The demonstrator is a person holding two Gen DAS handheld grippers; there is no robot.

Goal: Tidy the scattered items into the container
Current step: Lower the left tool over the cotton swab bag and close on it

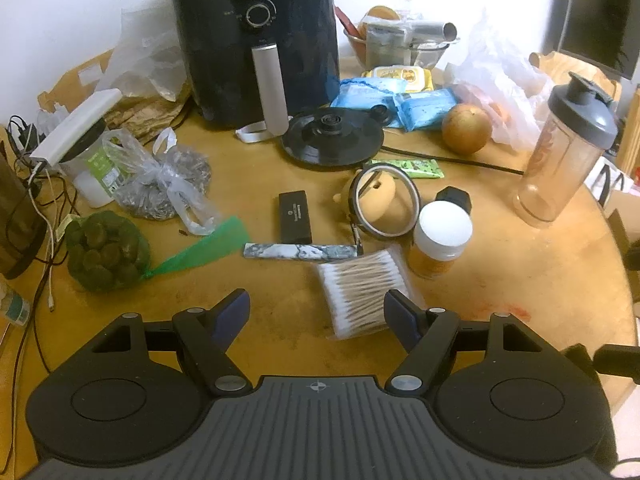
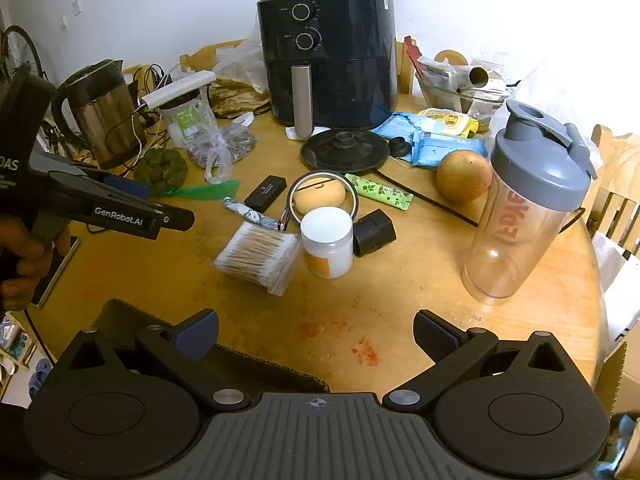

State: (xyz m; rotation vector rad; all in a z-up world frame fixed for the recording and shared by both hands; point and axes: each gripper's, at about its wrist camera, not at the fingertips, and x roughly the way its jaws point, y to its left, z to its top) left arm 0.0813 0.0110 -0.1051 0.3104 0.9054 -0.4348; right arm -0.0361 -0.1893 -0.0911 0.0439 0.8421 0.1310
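The left gripper (image 1: 316,312) hangs over the wooden table (image 1: 520,264) with its jaws spread and nothing between them; the pack of cotton swabs (image 1: 362,292) lies just past its right finger, at about one o'clock. The right gripper (image 2: 316,334) is likewise released and empty, above a bare, red-stained patch of table. Under its left finger, at seven o'clock, sits the dark rim of the container (image 2: 224,356). Beyond the swabs in the left wrist view, a marbled stick (image 1: 300,251) lies at twelve o'clock, with a black case (image 1: 295,217) behind it. At one o'clock stand a white-lidded jar (image 1: 440,240), a tape ring (image 1: 384,200) and a small black cube (image 1: 454,198). Farther off are the kettle base (image 1: 332,138), an onion (image 1: 466,129), a shaker bottle (image 1: 568,152) at two o'clock, and the black air fryer (image 1: 256,40) at the back.
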